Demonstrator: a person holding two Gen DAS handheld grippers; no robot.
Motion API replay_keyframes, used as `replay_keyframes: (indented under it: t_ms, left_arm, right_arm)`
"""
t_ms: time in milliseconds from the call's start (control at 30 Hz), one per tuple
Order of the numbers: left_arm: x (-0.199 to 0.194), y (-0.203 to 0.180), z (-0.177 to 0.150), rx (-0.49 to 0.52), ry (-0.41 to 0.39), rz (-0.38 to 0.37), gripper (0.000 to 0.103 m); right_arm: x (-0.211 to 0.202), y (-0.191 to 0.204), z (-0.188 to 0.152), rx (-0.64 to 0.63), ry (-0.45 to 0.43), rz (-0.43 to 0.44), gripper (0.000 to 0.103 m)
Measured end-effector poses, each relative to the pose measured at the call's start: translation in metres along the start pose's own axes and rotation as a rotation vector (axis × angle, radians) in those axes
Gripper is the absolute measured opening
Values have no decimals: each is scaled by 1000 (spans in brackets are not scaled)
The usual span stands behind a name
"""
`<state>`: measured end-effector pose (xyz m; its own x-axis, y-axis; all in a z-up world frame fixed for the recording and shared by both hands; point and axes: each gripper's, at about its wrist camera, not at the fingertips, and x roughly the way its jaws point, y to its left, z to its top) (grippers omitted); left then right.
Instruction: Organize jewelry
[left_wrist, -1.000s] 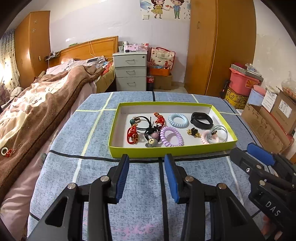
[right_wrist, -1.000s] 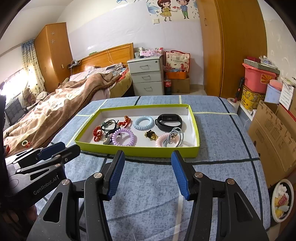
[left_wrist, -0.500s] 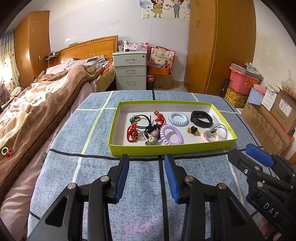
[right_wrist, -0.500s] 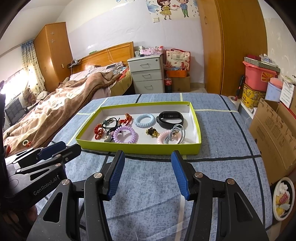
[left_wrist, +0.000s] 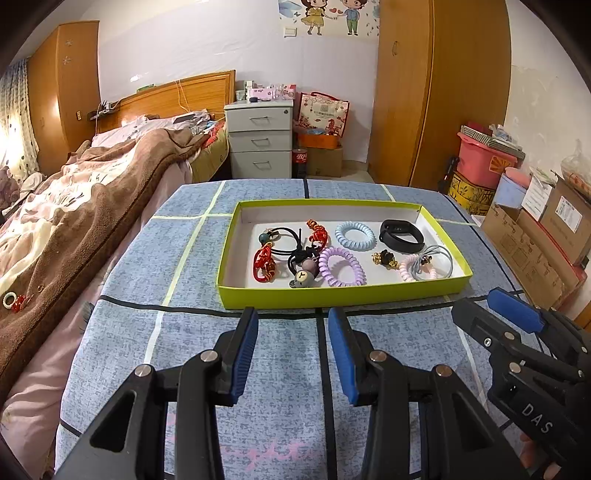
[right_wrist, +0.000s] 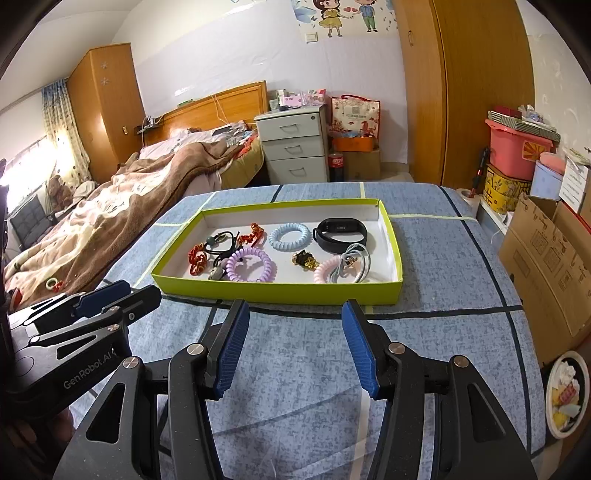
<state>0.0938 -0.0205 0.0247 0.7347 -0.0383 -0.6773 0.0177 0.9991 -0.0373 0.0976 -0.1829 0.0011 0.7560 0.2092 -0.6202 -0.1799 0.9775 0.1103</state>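
Note:
A lime-green tray (left_wrist: 332, 293) (right_wrist: 280, 292) sits on the blue table. It holds a purple coil band (left_wrist: 341, 266) (right_wrist: 251, 264), a light-blue coil band (left_wrist: 355, 235) (right_wrist: 289, 236), a black wristband (left_wrist: 402, 230) (right_wrist: 341, 230), red ornaments (left_wrist: 263, 263), black hair ties (left_wrist: 286, 240), a gold charm (left_wrist: 385, 258) and a pink and grey band (left_wrist: 430, 266). My left gripper (left_wrist: 292, 321) is open and empty, short of the tray's near wall. My right gripper (right_wrist: 295, 314) is open and empty, also short of the tray.
A bed with a brown blanket (left_wrist: 74, 221) runs along the table's left side. Cardboard boxes (left_wrist: 546, 243) stand at the right. A grey drawer cabinet (left_wrist: 260, 138) and a wooden wardrobe (left_wrist: 439, 92) stand behind. A bowl (right_wrist: 567, 393) lies on the floor at the right.
Both grippers have drawn back slightly from the tray, which now looks a little farther off. Both stay open and empty.

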Motion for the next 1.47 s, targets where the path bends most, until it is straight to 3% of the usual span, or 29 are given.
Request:
replay_keyframes:
  t_ms: [1467]
  left_arm:
    - [1,5,-3,-26,10,0,41]
  right_arm:
    - [0,0,-3,-1,12,6,53]
